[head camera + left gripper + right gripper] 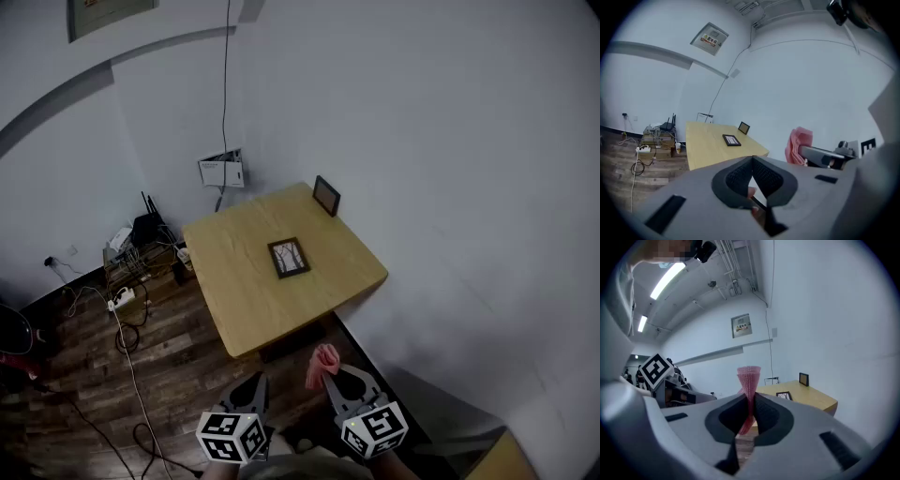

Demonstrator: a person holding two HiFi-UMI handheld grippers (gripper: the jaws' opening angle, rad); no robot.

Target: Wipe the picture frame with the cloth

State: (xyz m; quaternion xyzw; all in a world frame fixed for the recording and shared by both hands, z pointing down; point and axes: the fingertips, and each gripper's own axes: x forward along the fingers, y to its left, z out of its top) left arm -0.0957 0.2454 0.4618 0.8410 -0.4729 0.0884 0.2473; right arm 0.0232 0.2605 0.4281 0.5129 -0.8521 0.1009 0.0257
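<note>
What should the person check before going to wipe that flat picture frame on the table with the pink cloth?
1. Cloth gripped: ok. The right gripper is shut on the pink cloth.
2. Other gripper free: ok. The left gripper is shut with nothing in it.
3. Target in view: ok. The picture frame lies flat in the middle of the table.
4. Close enough to wipe: not ok. Both grippers hang short of the table's near edge.
5. Space around the target: ok. Only a second frame stands at the far edge.
6. Where the dirt is: cannot tell, too small.
</note>
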